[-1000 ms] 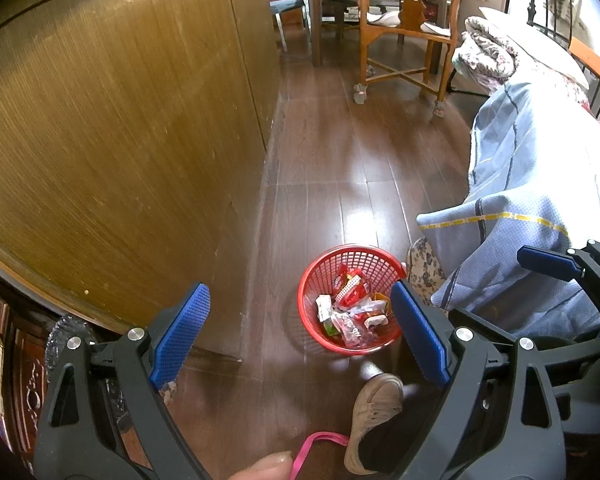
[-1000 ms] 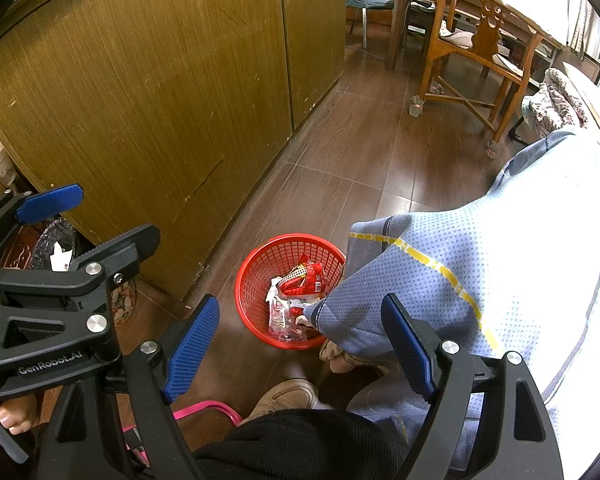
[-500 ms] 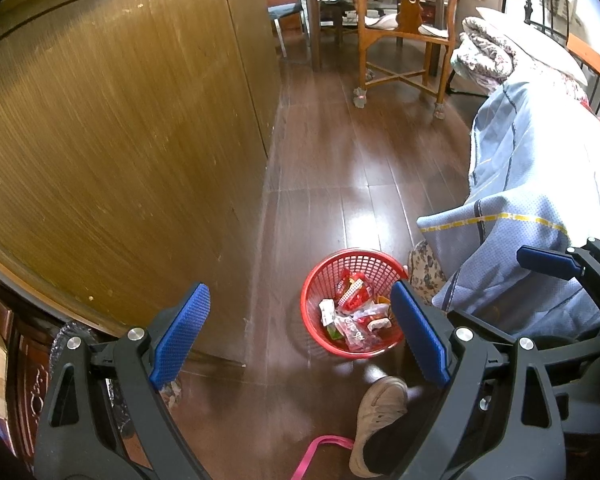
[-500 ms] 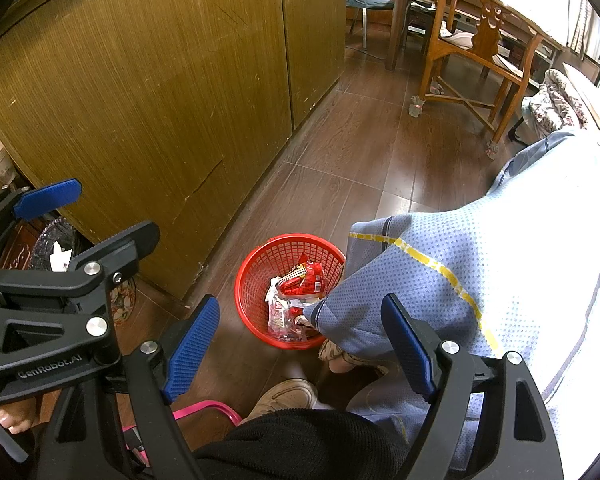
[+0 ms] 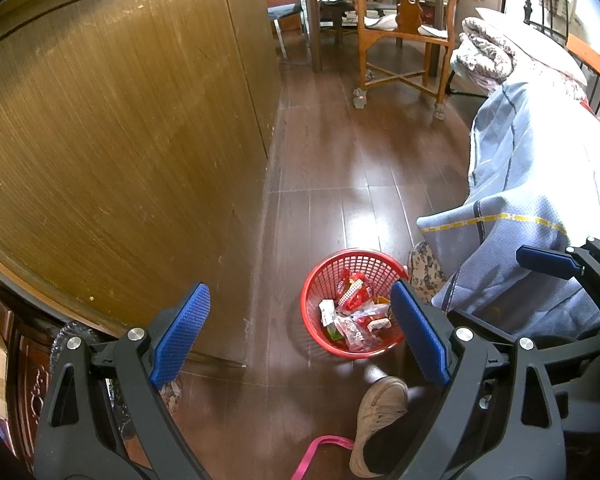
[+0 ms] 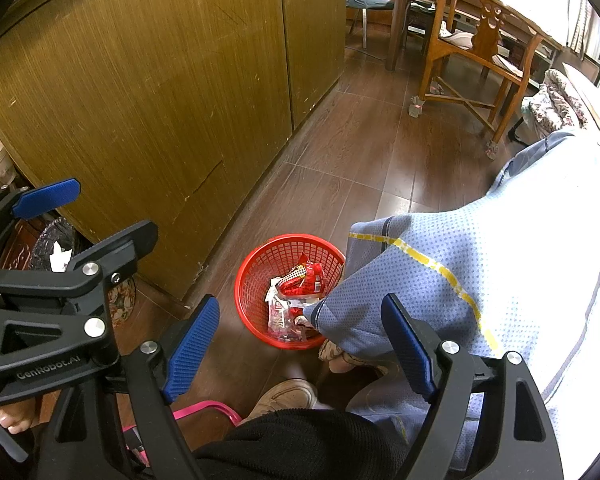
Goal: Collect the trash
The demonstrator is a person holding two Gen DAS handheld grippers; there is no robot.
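On the floor, between cabinet [image 5: 120,152] and bed cover [image 5: 532,216]: red basket [image 5: 320,280], upright, its far side tucked partly under the cover's hanging corner in the right view. Wrappers [image 6: 300,284] lie inside, red and clear packets, filling the bottom only. Left gripper [image 5: 300,336] hangs above, jaws wide apart, nothing between them. Right gripper [image 6: 300,344] likewise, jaws apart and empty. Both point down toward the basket, neither touching it.

Progress, judged: a fair share of trash is already in the basket. No loose wrapper shows on the bare floor boards in either view. A pink strap [image 5: 320,448] lies beside a shoe [image 5: 380,400] near the bottom edge; cannot tell if it counts as trash. Left to do looks small: check under the cover's edge and near the cabinet foot
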